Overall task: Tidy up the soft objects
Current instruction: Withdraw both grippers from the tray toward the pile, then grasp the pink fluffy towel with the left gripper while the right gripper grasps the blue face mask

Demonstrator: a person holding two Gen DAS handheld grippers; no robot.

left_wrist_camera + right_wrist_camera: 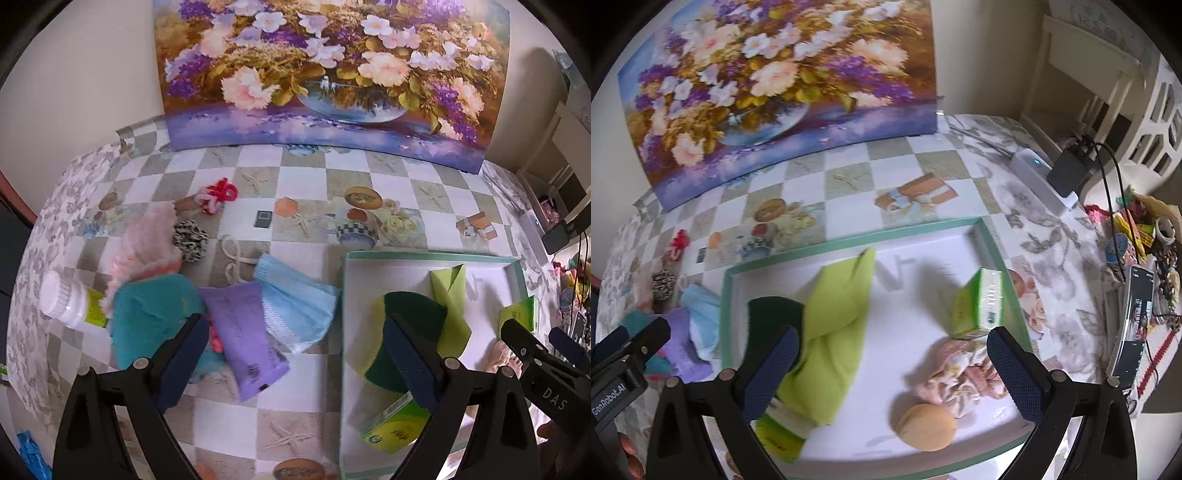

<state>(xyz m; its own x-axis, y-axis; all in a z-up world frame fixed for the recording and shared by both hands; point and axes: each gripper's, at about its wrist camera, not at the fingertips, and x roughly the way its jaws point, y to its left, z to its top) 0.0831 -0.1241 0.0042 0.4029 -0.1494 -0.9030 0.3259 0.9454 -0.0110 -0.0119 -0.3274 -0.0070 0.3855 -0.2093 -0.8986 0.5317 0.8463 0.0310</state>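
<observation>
Left gripper [301, 356] agape, right gripper [892, 365] likewise — angled downward

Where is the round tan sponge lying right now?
In the right wrist view, the round tan sponge lies inside the green-rimmed white tray, near its front edge, just below the crumpled pink floral cloth.

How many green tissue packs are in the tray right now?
2. One green tissue pack stands tilted near the tray's far right side; the other lies at the near left edge, partly under the lime-green cloth. More could be hidden beneath the cloths.
</observation>
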